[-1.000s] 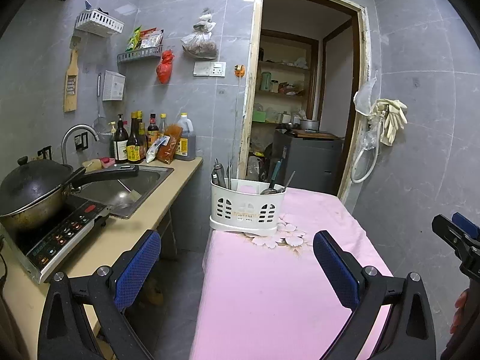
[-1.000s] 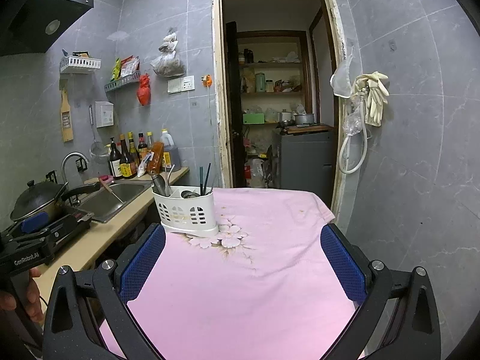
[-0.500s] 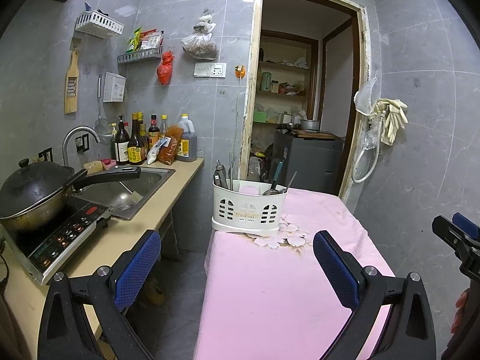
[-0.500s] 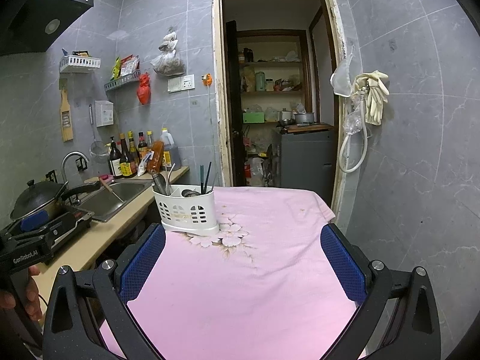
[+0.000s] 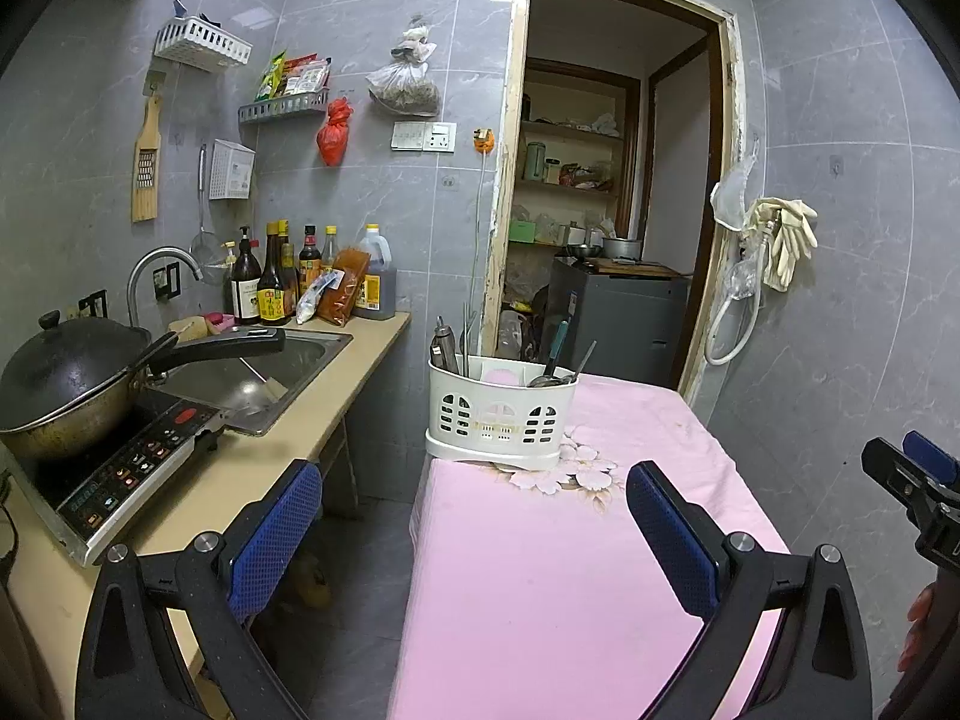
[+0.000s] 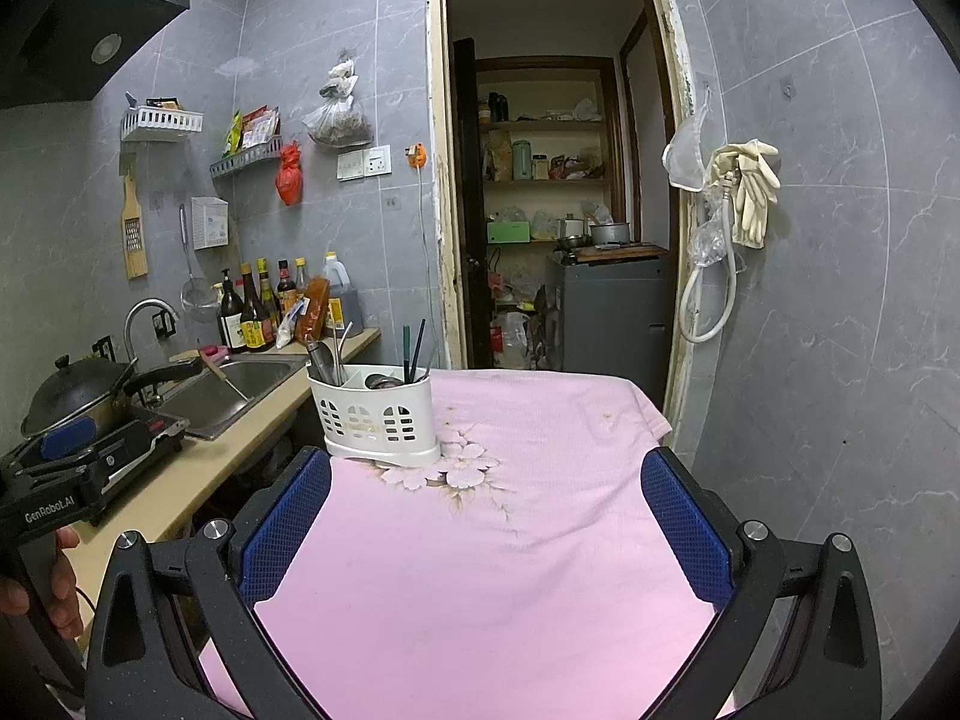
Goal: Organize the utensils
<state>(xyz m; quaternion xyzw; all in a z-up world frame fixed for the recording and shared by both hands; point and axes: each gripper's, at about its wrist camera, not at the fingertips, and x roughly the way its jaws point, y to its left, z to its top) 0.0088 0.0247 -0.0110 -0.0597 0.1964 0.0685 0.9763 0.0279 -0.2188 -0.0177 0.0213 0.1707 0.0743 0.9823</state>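
A white utensil caddy (image 5: 499, 414) stands at the far left corner of the pink-covered table (image 5: 558, 564); it also shows in the right wrist view (image 6: 378, 417). It holds several metal utensils (image 5: 447, 348), chopsticks (image 6: 413, 343) and a spoon. My left gripper (image 5: 474, 531) is open and empty, held back from the caddy over the table's left edge. My right gripper (image 6: 486, 522) is open and empty above the table's near part. Each gripper shows at the edge of the other's view.
A counter on the left carries an induction cooker (image 5: 114, 468) with a lidded wok (image 5: 72, 372), a sink (image 5: 258, 366) and sauce bottles (image 5: 282, 288). A gap of floor (image 5: 360, 546) separates counter and table. An open doorway (image 6: 558, 210) lies behind the table.
Both views have drifted slightly; the caddy sits a little further right in each. Both grippers stay open and empty.
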